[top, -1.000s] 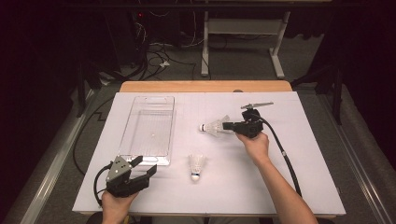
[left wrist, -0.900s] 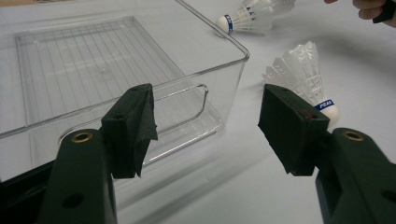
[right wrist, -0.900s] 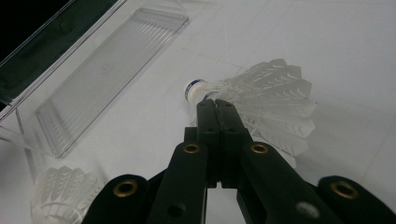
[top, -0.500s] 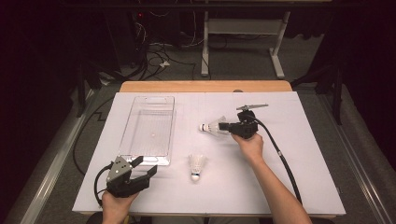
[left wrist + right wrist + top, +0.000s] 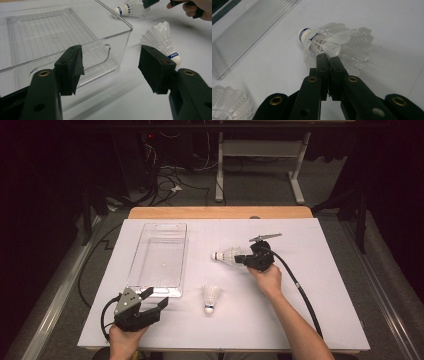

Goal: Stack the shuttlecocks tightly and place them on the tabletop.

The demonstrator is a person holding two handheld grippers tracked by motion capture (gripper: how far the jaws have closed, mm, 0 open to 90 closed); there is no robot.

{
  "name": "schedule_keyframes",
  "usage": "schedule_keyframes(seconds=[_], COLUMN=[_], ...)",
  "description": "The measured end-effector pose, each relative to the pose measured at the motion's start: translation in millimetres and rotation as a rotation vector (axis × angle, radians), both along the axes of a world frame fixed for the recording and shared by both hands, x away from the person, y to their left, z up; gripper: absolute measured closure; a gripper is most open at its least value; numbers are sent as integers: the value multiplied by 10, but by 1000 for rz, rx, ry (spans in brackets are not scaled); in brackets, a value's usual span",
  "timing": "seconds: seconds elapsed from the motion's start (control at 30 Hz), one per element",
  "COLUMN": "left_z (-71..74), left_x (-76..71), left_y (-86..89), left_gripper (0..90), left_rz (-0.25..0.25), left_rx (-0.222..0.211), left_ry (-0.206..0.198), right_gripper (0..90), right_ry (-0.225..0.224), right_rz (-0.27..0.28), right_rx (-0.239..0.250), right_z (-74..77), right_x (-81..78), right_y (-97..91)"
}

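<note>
The worktop (image 5: 325, 320) is white. A clear box (image 5: 159, 257) lies on it, toward 10 o'clock from the middle. There is nothing inside the box.

The right gripper (image 5: 246, 258) is at about 1 o'clock from the middle of the worktop. A hand (image 5: 267, 279) holds it from behind. Its jaws are pressed together on the feather edge of a birdie (image 5: 227, 255). This birdie lies on its side. Its round white tip points toward 9 o'clock, at the box, but it is well apart from the box. In the right gripper view, the two black jaws meet on the feathers, and the tip with a blue band is at 11 o'clock from the jaw ends.

A second birdie (image 5: 210, 298) rests on the worktop near the middle, a bit toward 6 o'clock. Its tip points toward 6 o'clock and its feathers toward 12 o'clock. Nothing holds it. It is just past the near right corner of the box.

The left gripper (image 5: 154, 299) is at about 8 o'clock, near the front edge. Another hand (image 5: 124, 340) holds it. Its jaws are wide apart with nothing between them. In the left gripper view, the near end of the box sits just beyond the jaws.
</note>
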State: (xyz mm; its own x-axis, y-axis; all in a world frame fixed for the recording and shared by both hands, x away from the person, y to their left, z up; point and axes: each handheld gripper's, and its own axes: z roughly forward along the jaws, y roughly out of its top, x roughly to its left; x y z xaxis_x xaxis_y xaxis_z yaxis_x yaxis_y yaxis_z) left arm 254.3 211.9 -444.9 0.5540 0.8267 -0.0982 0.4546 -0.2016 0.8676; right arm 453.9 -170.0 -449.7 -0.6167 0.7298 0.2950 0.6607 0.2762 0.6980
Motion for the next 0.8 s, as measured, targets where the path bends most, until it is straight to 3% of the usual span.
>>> schedule_keyframes(seconds=[0.5,0.8], left_z=[-3,-3], left_x=[1,2], left_y=[-2,-2], left_gripper=[370,369], left_rz=[3,2], left_rx=[-1,-1], left_ry=[1,1], right_gripper=[674,589], right_ry=[-2,-20], right_rz=[-16,-15], right_rx=[-16,-57], right_z=[29,67], right_x=[-7,-39], right_y=[-46,-74])
